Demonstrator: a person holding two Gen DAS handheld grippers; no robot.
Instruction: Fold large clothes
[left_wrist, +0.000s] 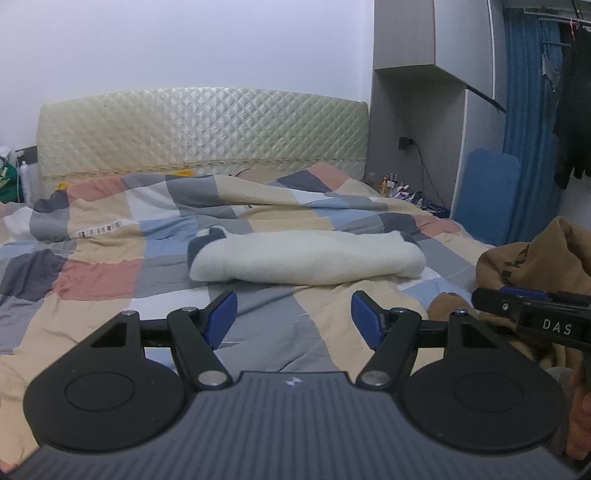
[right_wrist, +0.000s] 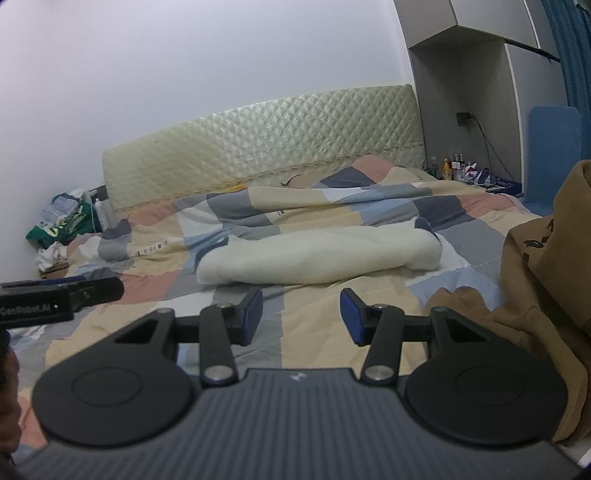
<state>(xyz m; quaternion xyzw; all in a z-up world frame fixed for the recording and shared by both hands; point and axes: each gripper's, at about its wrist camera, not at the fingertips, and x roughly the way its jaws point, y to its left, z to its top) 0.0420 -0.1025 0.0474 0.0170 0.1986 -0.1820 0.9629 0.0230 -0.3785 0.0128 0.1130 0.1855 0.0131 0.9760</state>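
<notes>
Patchwork bedspread lies beneath left gripper and right gripper, both jaws open, empty.

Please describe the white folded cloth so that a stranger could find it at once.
Start at the quilted headboard and come down the checked bedcover. In the middle lies the white folded cloth, long and fluffy. The brown garment at the right edge is crumpled, not folded.

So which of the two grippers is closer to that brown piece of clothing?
The right gripper. The brown garment lies heaped just beside its right finger, at the bed's right edge. The left gripper sits further left, with the right one between it and the garment.
</notes>
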